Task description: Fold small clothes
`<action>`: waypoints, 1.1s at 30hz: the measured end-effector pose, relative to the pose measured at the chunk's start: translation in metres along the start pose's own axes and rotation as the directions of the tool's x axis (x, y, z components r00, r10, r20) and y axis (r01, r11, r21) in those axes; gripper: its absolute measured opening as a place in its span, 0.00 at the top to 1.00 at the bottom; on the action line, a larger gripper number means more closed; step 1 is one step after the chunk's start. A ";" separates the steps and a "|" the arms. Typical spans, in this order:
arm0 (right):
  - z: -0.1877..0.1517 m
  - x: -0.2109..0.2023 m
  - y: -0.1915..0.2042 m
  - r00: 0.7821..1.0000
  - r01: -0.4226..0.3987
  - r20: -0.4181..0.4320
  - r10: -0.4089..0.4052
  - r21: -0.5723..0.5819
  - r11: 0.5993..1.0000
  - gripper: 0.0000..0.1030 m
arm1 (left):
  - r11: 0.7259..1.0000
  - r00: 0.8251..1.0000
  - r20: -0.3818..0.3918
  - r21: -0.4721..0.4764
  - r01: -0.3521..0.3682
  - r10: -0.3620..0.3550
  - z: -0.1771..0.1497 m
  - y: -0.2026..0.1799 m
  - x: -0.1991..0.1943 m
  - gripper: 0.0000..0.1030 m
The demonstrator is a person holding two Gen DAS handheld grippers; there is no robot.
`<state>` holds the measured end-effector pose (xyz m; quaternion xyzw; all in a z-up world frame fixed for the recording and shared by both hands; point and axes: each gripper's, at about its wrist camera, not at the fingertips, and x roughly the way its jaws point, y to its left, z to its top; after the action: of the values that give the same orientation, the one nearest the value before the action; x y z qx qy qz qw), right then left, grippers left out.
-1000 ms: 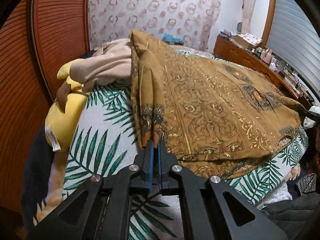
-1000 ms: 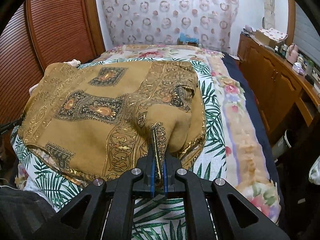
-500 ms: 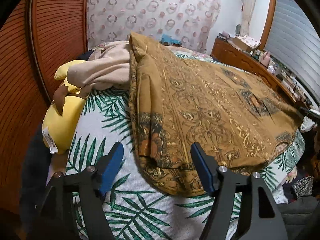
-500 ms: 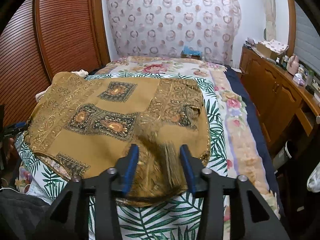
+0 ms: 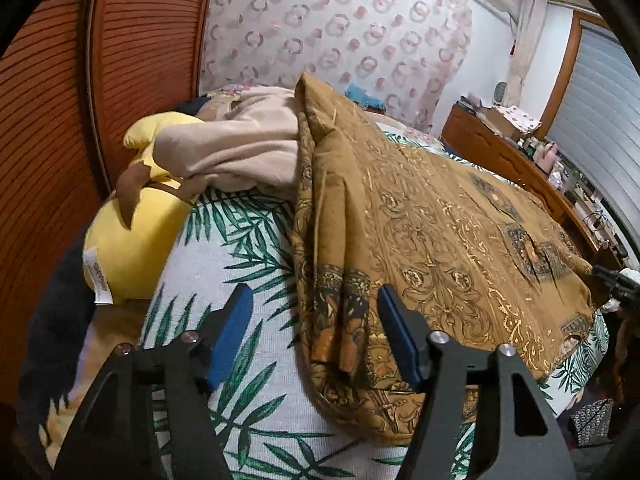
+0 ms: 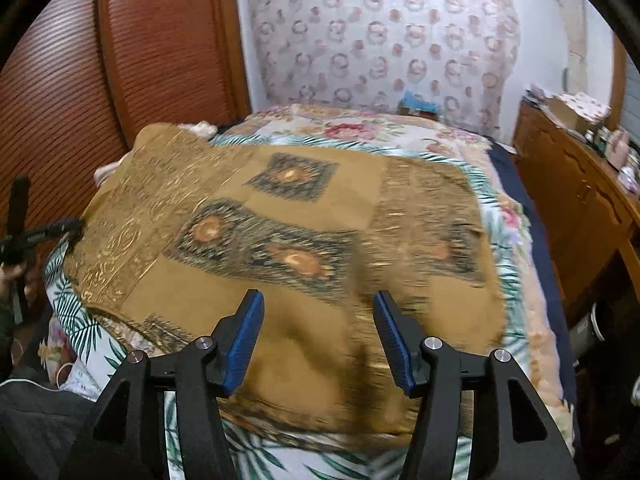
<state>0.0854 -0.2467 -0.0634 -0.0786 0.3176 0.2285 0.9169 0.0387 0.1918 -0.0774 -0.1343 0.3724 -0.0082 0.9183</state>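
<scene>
Left hand-held gripper (image 5: 316,336), closing but gripping nothing, straddles the brown cloth's (image 5: 440,240) edge.

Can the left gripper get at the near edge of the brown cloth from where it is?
Probably yes. The left gripper has its closing jaws astride the brown cloth's near edge, pads off it, nothing between. The yellow plush lies off to the side.

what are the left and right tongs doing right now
left tongs: open, closing slightly, holding nothing, brown patterned cloth lies beyond.
right tongs: open, opening, holding nothing.
</scene>
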 end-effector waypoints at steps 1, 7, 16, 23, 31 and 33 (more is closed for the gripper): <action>0.000 0.007 0.005 1.000 -0.009 -0.009 0.009 -0.008 1.000 0.43 | 1.000 1.000 -0.006 -0.004 0.009 -0.009 0.000 0.001 0.002 0.46; 0.000 0.039 0.026 0.999 -0.019 -0.050 0.015 -0.074 0.997 0.43 | 0.999 0.999 -0.019 -0.009 0.039 -0.039 -0.001 0.000 0.008 0.65; 0.002 0.063 0.035 0.996 0.006 -0.086 -0.012 -0.066 0.998 0.43 | 1.000 1.000 -0.018 0.004 0.023 -0.023 0.001 -0.004 0.010 0.68; -0.001 0.061 0.044 0.996 0.018 -0.082 -0.025 -0.084 0.996 0.41 | 0.998 0.999 0.000 0.055 0.040 -0.040 0.002 -0.018 0.005 0.95; -0.006 0.048 0.036 0.997 0.000 -0.073 -0.003 -0.037 0.999 0.41 | 0.977 0.976 0.087 0.094 0.190 -0.198 0.033 -0.060 -0.028 0.95; -0.008 0.043 0.030 0.998 0.008 -0.064 -0.009 -0.022 1.000 0.41 | 0.966 0.966 0.095 0.125 0.228 -0.240 0.046 -0.081 -0.033 0.95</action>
<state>0.0967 -0.2067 -0.0961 -0.0971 0.3438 0.2253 0.9064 0.0533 0.1284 -0.0031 -0.1255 0.3020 -0.1305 0.9360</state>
